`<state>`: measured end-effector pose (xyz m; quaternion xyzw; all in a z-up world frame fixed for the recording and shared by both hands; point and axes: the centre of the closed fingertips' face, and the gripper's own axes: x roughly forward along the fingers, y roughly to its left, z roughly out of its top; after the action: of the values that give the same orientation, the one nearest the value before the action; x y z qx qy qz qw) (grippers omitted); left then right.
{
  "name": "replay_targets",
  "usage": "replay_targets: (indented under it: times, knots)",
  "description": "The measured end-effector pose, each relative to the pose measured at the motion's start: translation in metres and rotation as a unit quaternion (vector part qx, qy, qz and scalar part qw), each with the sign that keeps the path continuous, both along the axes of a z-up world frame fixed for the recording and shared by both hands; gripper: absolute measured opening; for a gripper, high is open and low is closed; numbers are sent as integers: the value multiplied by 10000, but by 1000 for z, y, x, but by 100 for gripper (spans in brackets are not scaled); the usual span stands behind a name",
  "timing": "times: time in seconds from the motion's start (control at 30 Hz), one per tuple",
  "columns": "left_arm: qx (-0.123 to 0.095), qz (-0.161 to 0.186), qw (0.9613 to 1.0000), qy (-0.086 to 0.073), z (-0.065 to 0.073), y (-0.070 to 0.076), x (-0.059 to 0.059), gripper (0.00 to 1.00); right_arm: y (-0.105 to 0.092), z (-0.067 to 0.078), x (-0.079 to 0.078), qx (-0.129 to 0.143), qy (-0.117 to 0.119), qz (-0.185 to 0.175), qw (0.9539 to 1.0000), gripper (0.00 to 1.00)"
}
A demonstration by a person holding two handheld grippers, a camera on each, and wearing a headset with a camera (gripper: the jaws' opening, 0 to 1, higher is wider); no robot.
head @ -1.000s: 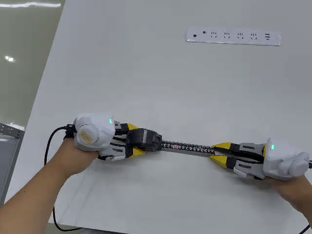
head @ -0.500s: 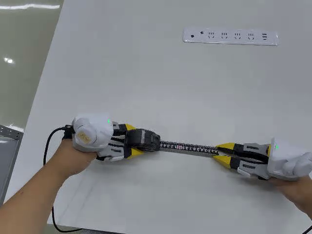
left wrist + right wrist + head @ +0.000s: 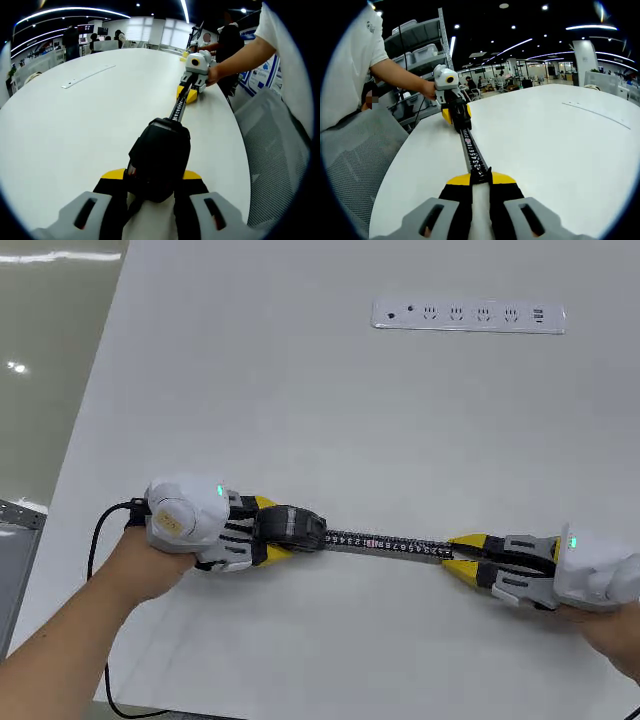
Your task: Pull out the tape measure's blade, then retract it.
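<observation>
Jaws of the left gripper (image 3: 278,528) were clamped on the tape measure (image 3: 298,527) by its black case (image 3: 160,152), near the front edge of the white table (image 3: 300,390). Jaws of the right gripper (image 3: 456,553) were pinched shut on the blade (image 3: 385,543) near its free end. A length of blade was seen drawn out of the case and stretched straight between the two grippers, its printed numbers turned upward; the rest was hidden inside the case. A power strip (image 3: 468,316) was seen well apart, toward the far side. In the right gripper view, grey bins (image 3: 417,37) were seen on a rack (image 3: 442,30); their contents could not be told.
</observation>
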<state>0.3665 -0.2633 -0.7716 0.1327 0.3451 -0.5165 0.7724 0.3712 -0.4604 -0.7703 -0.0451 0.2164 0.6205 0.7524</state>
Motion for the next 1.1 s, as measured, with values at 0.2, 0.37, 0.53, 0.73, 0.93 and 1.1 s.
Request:
replay_targets:
  times: [0.2,0.37,0.53,0.73,0.93,1.1]
  knots:
    - [-6,1,10000,1,0,0,0,32,-2,3,0,-16,5,-6,10000,10]
    - [1,-3,10000,-3,0,1,0,32,-8,2,0,-16,9,-29,10000,10]
    - [2,-2,10000,2,-1,1,0,32,-12,1,1,-29,21,-47,10000,10]
    - [14,10,10000,7,-1,1,0,32,-19,-2,2,-71,14,-44,10000,10]
    - [27,5,10000,11,0,1,0,32,-26,-3,4,-97,24,-76,9999,10]
    - [25,3,10000,10,0,0,0,32,-27,-1,3,-102,26,-95,9999,10]
